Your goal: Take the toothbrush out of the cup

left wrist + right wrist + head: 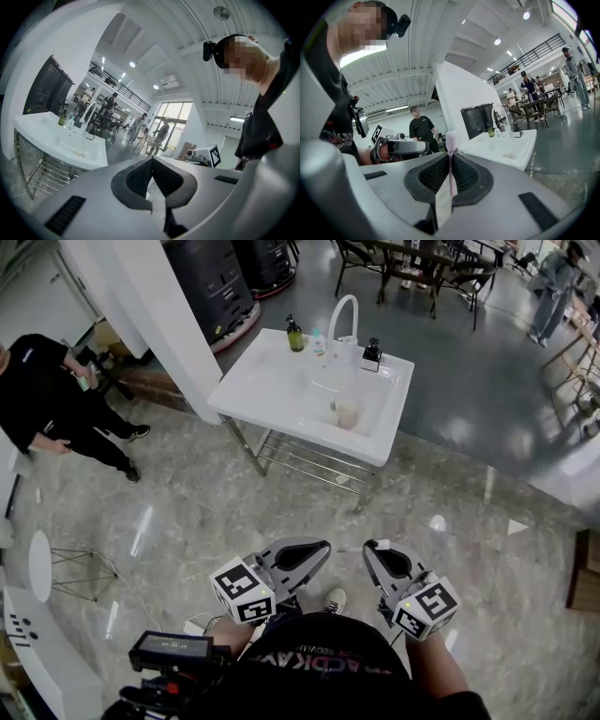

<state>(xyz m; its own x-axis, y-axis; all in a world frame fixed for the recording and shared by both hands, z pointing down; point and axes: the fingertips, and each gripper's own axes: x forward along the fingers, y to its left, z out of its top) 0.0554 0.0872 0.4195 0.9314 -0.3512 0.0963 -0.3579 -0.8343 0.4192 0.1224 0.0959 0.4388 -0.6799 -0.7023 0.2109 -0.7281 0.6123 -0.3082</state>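
My right gripper [451, 159] is shut on a pale pink toothbrush [451, 140], which stands upright between the pads with its head just above the tips. In the head view that gripper [375, 549] is held low in front of the body, far from the sink. My left gripper [323, 546] hangs beside it, its jaws together with nothing between them [151, 161]. The translucent cup [347, 412] stands in the basin of the white sink [272, 404]. It also shows small and distant in both gripper views: cup [82, 152], cup [507, 154].
On the sink's back edge stand a curved white faucet [343, 315], a green bottle [294, 334] and a black dispenser [372, 354]. A white pillar [159, 306] stands left of the sink. A person in black [47, 399] is at the left. Tables and chairs [422, 263] fill the background.
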